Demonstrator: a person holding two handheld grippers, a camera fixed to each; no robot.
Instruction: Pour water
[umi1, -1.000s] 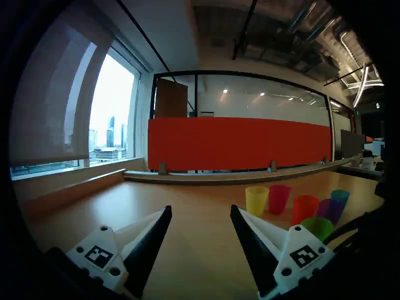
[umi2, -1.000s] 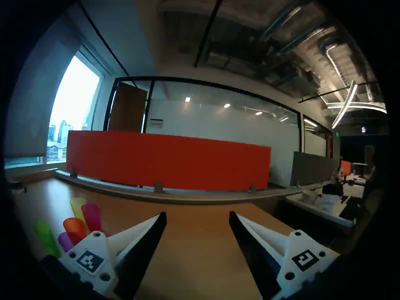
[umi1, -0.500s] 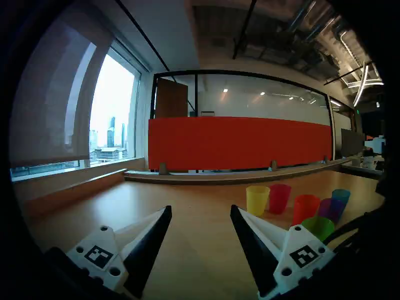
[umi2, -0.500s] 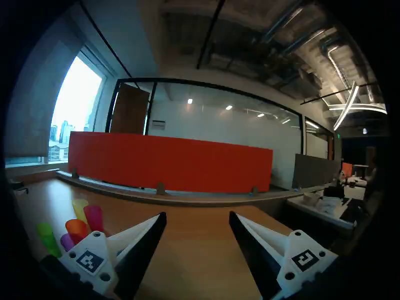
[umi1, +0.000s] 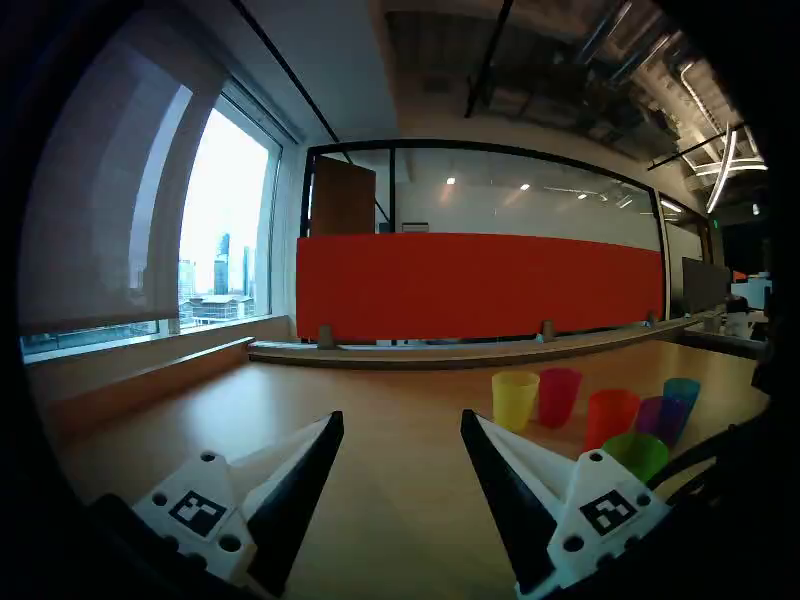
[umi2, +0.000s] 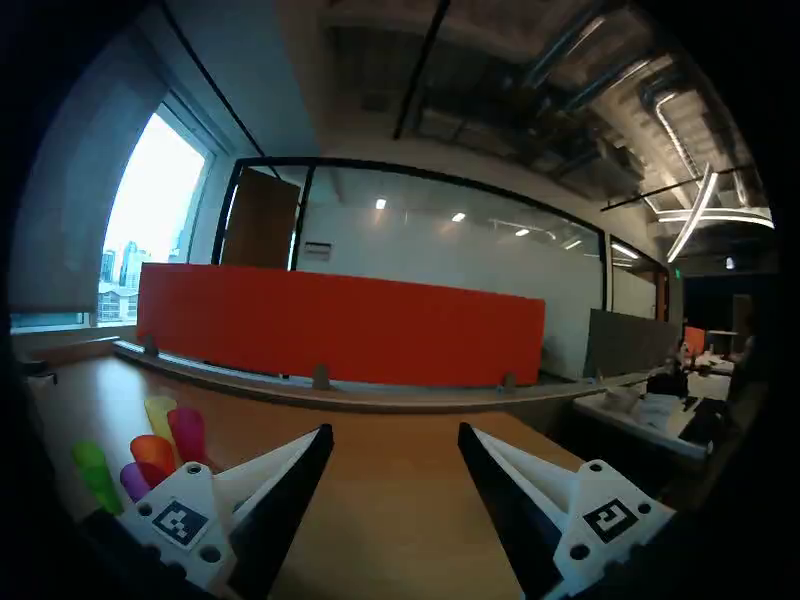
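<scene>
Looking along the left gripper (umi1: 399, 432) in the left gripper view, its two fingers stand wide apart over the wooden table (umi1: 300, 400), with bare tabletop between them and nothing in their hold. Six plastic cups stand clustered on the table ahead, to the right of the fingers. They are a yellow cup (umi1: 514, 400), a red cup (umi1: 558, 396), an orange cup (umi1: 610, 418), a purple cup (umi1: 655, 418), a teal cup (umi1: 683, 392) and, nearest, a green cup (umi1: 634, 455) just beside the right finger. One orange-red partition (umi1: 480, 287) runs behind the table, and a window (umi1: 220, 240) is at the left.

In the right gripper view, the right gripper (umi2: 395, 440) is likewise spread wide and grips nothing. Here the cups sit low at the left, beside and partly behind the left finger, and five can be counted: yellow cup (umi2: 158, 412), red cup (umi2: 187, 433), orange cup (umi2: 152, 452), purple cup (umi2: 133, 480) and green cup (umi2: 97, 472). The partition (umi2: 340, 327) crosses the middle. At the far right this view takes in a neighbouring desk (umi2: 650, 408) with small things on it, too dim to tell apart.
</scene>
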